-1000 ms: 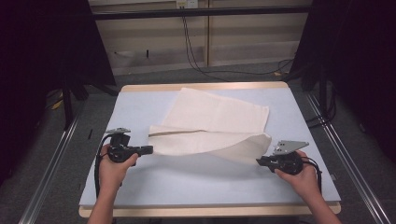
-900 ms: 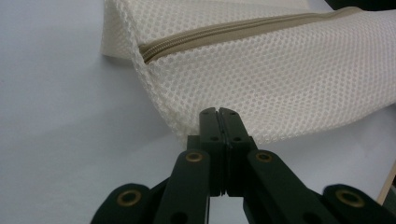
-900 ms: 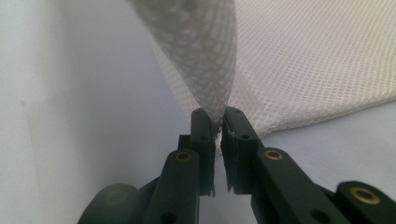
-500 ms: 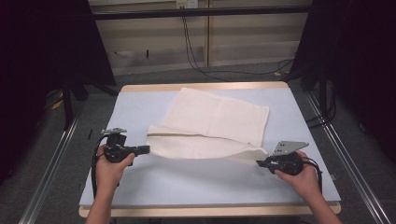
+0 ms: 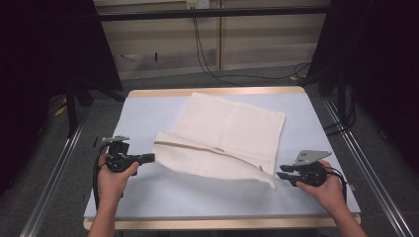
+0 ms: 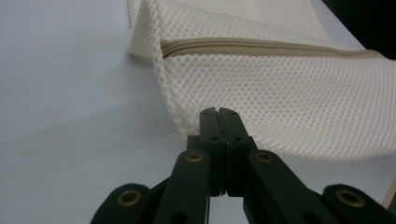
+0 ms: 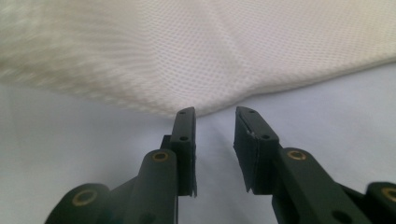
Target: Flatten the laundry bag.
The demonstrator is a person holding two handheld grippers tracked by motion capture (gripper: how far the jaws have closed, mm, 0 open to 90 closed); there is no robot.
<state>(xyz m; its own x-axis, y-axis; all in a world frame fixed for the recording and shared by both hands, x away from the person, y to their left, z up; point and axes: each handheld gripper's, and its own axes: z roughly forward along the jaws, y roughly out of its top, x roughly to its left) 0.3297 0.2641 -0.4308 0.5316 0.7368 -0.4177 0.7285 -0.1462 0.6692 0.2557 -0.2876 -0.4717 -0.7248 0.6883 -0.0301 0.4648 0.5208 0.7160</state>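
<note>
A cream mesh laundry bag (image 5: 232, 128) lies on the pale blue table (image 5: 148, 113), its near part folded over along a tan zipper (image 5: 197, 146). My left gripper (image 5: 150, 158) is shut on the bag's near left edge; in the left gripper view the jaws (image 6: 218, 112) meet at the hem of the mesh (image 6: 280, 93), below the zipper (image 6: 261, 46). My right gripper (image 5: 281, 175) rests just short of the bag's near right corner. Its jaws (image 7: 214, 114) have just been opening and nothing lies between them; the mesh (image 7: 210, 56) sits just beyond the tips.
The table has a wooden rim (image 5: 222, 223) at the front. Metal rails (image 5: 54, 177) run along both sides. Cables (image 5: 207, 54) trail on the floor behind, and dark stands (image 5: 74, 94) flank the far corners.
The right gripper's jaws have parted and let go of the bag's right corner, which now lies on the table. The left gripper keeps its grip and has barely moved.
</note>
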